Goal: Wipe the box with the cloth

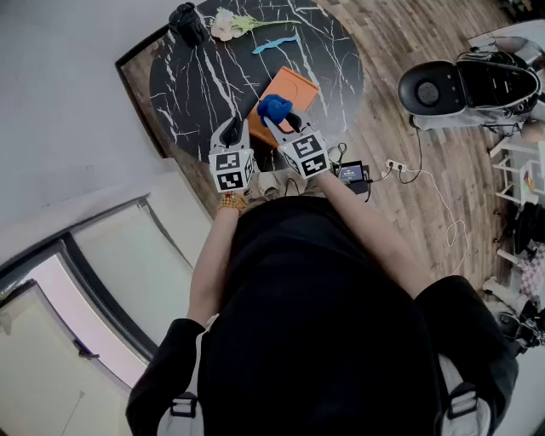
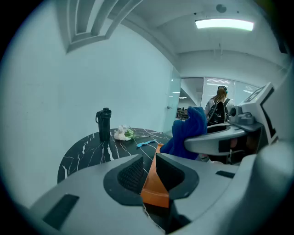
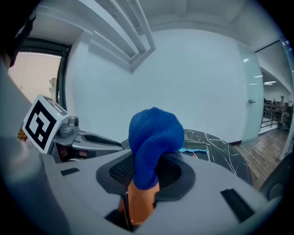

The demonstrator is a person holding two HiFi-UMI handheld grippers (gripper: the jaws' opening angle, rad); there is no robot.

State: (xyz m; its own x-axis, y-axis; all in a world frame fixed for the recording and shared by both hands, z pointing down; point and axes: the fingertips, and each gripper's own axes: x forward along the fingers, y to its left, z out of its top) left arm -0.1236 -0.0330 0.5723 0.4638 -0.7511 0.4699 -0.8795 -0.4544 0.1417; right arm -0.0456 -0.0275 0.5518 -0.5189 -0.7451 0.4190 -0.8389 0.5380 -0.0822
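Upper middle of the head view, one round black marble table [image 1: 196,77] stands close by the pale wall at left, with wood floor [image 1: 400,43] open on its right. One orange box [image 1: 294,85] lies at the table's near rim, bare marble up and left of it. Two grippers meet there. The left gripper [image 2: 148,172] has its jaws closed on the box's near left edge, orange filling their narrow gap. The right gripper [image 3: 146,172] is clamped on the one blue cloth [image 3: 154,137], bunched over the box's near corner. Along the far rim sit one black bottle [image 1: 187,24], one flower bunch [image 1: 226,24] and one light-blue strip [image 1: 274,43], well apart from the box. At right, one white-and-black machine [image 1: 473,85] and a power strip [image 1: 394,164] with cables crowd the floor
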